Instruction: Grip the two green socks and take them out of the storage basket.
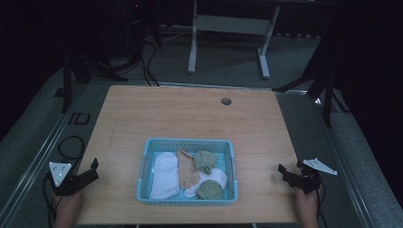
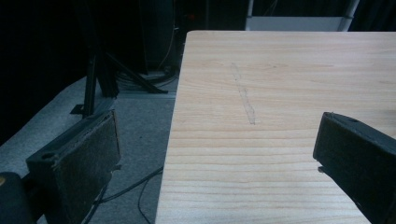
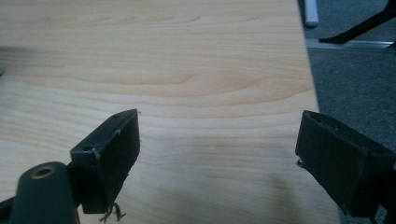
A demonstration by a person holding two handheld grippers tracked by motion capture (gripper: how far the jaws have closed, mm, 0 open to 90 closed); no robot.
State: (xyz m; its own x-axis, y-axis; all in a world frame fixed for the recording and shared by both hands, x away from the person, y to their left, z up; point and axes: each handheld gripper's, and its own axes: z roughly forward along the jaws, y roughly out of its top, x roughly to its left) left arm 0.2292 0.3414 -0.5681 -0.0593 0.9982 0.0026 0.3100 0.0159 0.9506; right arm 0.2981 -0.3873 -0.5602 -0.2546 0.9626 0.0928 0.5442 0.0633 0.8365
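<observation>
A blue basket (image 1: 145,161) of slotted plastic was seen near the front edge of the table (image 1: 190,114), midway between the two grippers, its long axis running from 9 to 3 o'clock. From the left gripper (image 1: 93,170) the basket lay toward 3 o'clock; from the right gripper (image 1: 283,172) it lay toward 9 o'clock. Neither gripper was clearly nearer, and each was held well apart from the basket, at the table's side edge.

Both grippers were held released, jaws spread wide with nothing between them. In the left gripper view the jaws straddled the table's left edge, with grey carpet (image 2: 135,135) below. In the right gripper view bare wood was framed between the jaws.

Soft, limp knitted socks were heaped in the basket: a white sock (image 1: 164,175) laid long from 12 to 6 o'clock at the left, a tan sock (image 1: 186,172) beside it, two rolled green socks (image 1: 205,160), and another white one (image 1: 216,176) at the right. The table was pale, smooth wood grain, with a cable hole (image 1: 226,101) near the far edge.
</observation>
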